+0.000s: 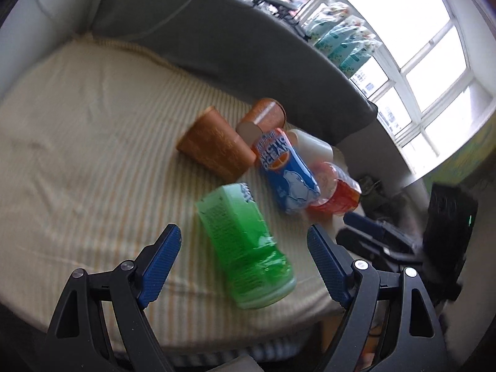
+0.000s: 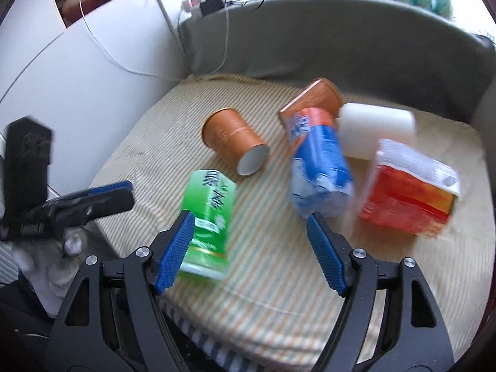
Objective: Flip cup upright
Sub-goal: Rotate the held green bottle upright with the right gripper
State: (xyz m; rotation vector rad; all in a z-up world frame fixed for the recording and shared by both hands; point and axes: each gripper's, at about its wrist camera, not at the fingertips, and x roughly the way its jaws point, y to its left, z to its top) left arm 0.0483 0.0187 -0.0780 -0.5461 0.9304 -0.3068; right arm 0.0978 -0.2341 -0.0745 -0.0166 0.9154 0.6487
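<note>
Both grippers, left (image 1: pixel 245 260) and right (image 2: pixel 249 249), hover with jaws apart and empty over the striped cushion (image 2: pixel 263 294), where a green can (image 2: pixel 206 226) lies low-centre and an orange cup (image 2: pixel 234 141), apparently on its side, sits mid-frame.

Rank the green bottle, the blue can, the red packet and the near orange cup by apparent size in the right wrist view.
1. Red plastic packet, largest.
2. Blue drink can and green tea bottle: alike, and blur plus nearness to the camera leave this unsure.
3. Orange paper cup lying on its side, smallest, though farther away.
</note>
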